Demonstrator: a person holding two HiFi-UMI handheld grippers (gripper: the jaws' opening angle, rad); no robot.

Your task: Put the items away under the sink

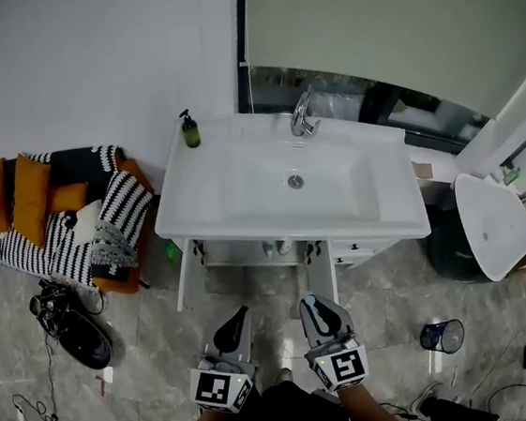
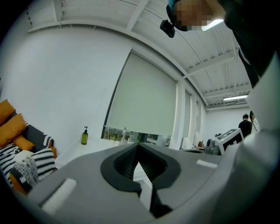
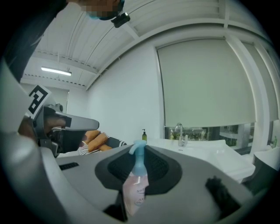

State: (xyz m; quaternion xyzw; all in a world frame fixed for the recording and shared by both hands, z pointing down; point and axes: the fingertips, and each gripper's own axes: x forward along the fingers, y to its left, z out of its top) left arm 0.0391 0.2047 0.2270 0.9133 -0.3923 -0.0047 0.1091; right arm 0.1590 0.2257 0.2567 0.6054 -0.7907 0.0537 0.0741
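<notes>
My right gripper [image 1: 318, 314] is held low in front of the white sink vanity [image 1: 245, 218] and is shut on a small pink pump bottle [image 3: 134, 186] with a light blue pump head [image 1: 311, 301]. The bottle stands upright between the pads. Beside it, my left gripper [image 1: 232, 335] has its jaws together at the tip [image 2: 139, 146] with nothing in them. Both point toward the space under the sink [image 1: 260, 252], where a few small items [image 1: 278, 247] show at the back. Most of that space is hidden by the basin.
A green soap bottle [image 1: 190, 131] and the faucet [image 1: 302, 115] stand on the sink top. Striped and orange cushions [image 1: 66, 218] lie at the left, black gear [image 1: 82, 341] on the floor. A dark bin [image 1: 451, 247], white lid [image 1: 491, 224] and blue cup [image 1: 442, 335] stand right.
</notes>
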